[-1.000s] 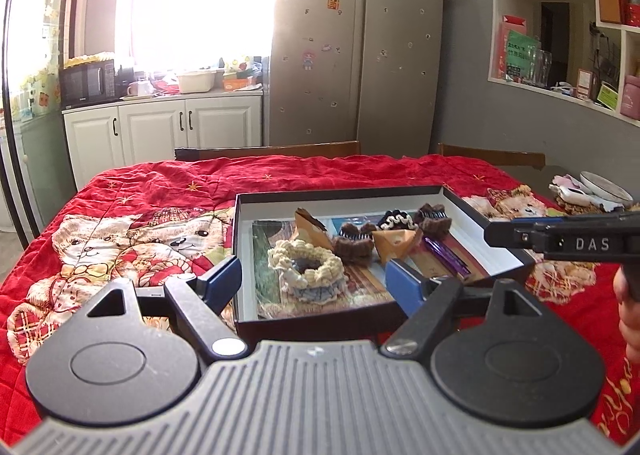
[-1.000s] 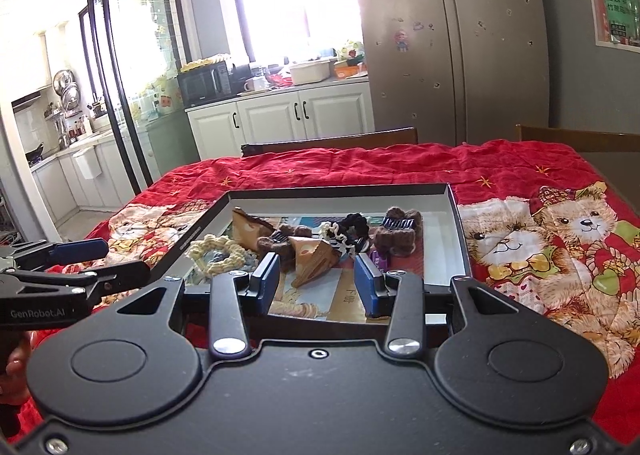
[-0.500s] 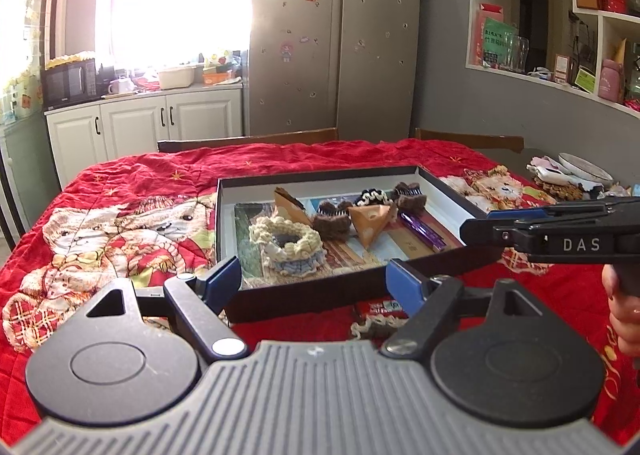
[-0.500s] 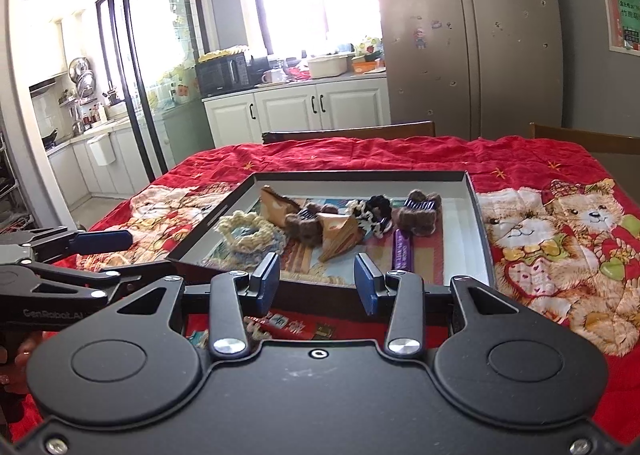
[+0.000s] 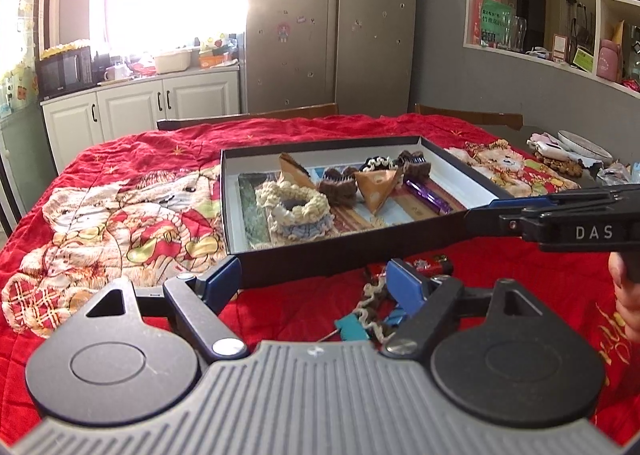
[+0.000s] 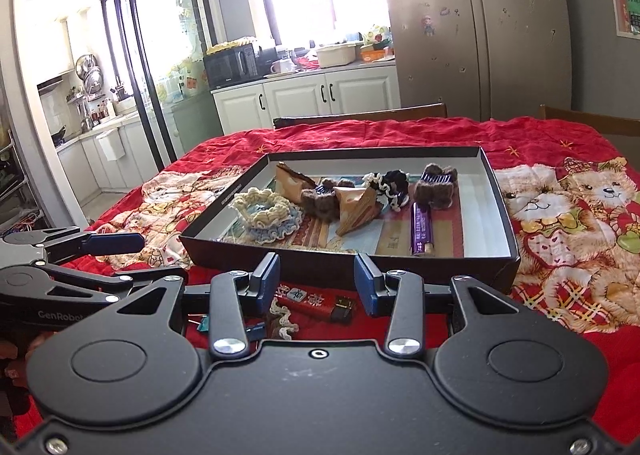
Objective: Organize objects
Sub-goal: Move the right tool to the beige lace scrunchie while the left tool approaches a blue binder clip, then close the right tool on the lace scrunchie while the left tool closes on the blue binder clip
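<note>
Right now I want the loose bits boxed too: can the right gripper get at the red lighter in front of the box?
Probably yes. The red lighter lies on the cloth just ahead of the right gripper, whose jaws stand open and empty. Nothing covers it; only a scrunchie lies beside it.

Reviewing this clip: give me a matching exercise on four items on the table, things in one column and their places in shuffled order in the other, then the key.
Things
1. cream crocheted scrunchie
2. purple packet
3. red lighter
4. left gripper

Places
A. on the red cloth, in front of the box's near wall
B. inside the box, at its left end
C. open, empty, above the loose items outside the box
D. inside the box, lying lengthwise right of the tan triangular pouch

Pairs: 1-B, 2-D, 3-A, 4-C
</note>
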### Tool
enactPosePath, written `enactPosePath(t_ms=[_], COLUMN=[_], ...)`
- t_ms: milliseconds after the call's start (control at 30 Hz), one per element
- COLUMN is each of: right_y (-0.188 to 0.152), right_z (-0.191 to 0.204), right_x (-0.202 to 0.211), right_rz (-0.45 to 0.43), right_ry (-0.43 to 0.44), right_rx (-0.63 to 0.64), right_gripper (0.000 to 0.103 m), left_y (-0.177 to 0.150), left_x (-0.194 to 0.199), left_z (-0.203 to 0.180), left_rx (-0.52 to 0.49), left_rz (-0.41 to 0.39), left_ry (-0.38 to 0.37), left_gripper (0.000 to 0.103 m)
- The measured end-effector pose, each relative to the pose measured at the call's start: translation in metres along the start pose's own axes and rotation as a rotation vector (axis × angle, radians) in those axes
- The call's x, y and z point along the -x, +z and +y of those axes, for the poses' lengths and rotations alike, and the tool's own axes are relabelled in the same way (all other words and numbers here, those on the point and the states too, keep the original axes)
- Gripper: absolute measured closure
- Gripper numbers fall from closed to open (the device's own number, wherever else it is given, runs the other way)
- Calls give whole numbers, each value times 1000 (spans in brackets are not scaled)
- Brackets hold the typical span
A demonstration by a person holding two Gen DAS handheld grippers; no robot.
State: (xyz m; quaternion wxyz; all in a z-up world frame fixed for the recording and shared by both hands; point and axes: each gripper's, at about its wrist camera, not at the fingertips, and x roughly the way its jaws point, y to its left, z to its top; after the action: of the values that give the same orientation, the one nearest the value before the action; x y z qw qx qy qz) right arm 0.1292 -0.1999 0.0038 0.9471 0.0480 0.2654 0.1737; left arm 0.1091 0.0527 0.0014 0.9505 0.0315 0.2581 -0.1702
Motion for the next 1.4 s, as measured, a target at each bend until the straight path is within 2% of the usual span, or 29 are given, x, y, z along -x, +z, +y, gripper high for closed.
enactPosePath(t_ms=[500, 1067, 1233, 1400], right_y=[-11, -39, -40, -40], right_z=[5, 23, 23, 21], right_x=[-11, -38, -42, -45], right_rz=[28, 162, 173, 184], right_ry=[23, 74, 74, 79], right_rx=[38, 138, 138, 133], right_gripper=[63, 67, 69, 72], left_y=[-16, -33, -34, -32], left_x=[-6, -20, -33, -43], left_z=[-1, -3, -4, 3], left_rx=[-63, -181, -263, -240], left_rz=[53, 96, 100, 111], left_ry=[-51, -116, -139, -207], left_gripper=[12, 12, 19, 29])
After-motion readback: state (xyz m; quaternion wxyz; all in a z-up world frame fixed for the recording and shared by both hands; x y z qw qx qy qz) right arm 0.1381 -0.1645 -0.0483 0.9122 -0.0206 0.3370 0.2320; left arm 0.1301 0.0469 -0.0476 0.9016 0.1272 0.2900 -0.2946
